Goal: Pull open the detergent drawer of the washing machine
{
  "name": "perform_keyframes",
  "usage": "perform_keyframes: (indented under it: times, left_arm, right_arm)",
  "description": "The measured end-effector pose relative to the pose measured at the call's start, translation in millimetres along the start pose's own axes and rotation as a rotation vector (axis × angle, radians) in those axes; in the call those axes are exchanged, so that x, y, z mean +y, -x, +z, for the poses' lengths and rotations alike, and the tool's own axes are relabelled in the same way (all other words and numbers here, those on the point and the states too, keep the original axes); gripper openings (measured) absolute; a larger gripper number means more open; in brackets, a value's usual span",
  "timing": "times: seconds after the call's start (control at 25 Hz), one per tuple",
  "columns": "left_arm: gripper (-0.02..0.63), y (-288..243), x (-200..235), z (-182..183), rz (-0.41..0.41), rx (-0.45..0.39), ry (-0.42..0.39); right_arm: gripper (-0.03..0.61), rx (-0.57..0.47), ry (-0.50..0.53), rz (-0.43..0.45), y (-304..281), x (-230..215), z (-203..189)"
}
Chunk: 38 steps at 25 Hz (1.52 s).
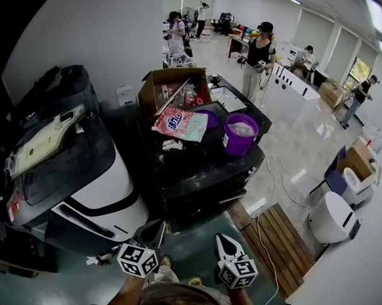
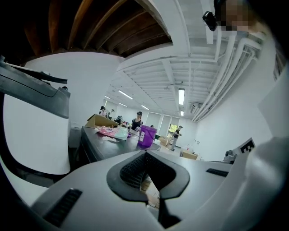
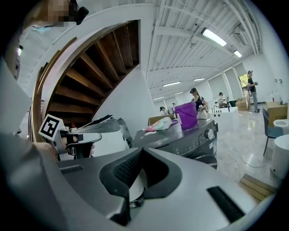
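The left gripper (image 1: 153, 231) and right gripper (image 1: 223, 243) are closed and empty. The bag (image 1: 179, 124) on the washing machine (image 1: 202, 174) has blue writing, too small to read.

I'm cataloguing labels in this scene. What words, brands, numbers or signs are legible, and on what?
Nothing reads as quotable text.
Detergent bag: blue logo, too blurred to read.
Purple bucket: white label, too small to read.
Dark washing machine: front sticker, too small to read.
Left hand-held gripper and right hand-held gripper: square marker codes, no letters.
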<state>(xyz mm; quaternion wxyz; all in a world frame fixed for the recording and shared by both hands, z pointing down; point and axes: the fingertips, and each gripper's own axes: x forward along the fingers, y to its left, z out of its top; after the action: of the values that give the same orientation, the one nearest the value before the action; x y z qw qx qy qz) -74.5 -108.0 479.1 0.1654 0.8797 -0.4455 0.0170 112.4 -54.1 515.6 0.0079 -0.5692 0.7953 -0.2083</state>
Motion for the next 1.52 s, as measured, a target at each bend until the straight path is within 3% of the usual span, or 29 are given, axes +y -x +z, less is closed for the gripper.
perform_keyframes:
  times: [0.56, 1.08, 1.24, 1.52]
  left_arm:
    - [0.021, -49.8, 14.6, 9.0, -0.129, 0.042, -0.009]
    - [0.021, -55.3, 21.4, 11.8, -0.139, 0.040, 0.006]
    - [0.021, -52.3, 20.3, 8.2, -0.136, 0.044, 0.007]
    - [0.021, -50.4, 18.5, 6.4, -0.137, 0.045, 0.007]
  right_arm:
    - [0.005, -0.053, -0.045, -0.085, -29.3, -9.9, 7.8]
    - [0.007, -0.050, -0.044, -0.082, -35.1, -10.1, 6.9]
    - [0.029, -0.069, -0.065, -0.069, -31.2, -9.0, 6.9]
    - [0.158, -0.084, -0.143, 0.020, -38.5, 1.3, 7.8]
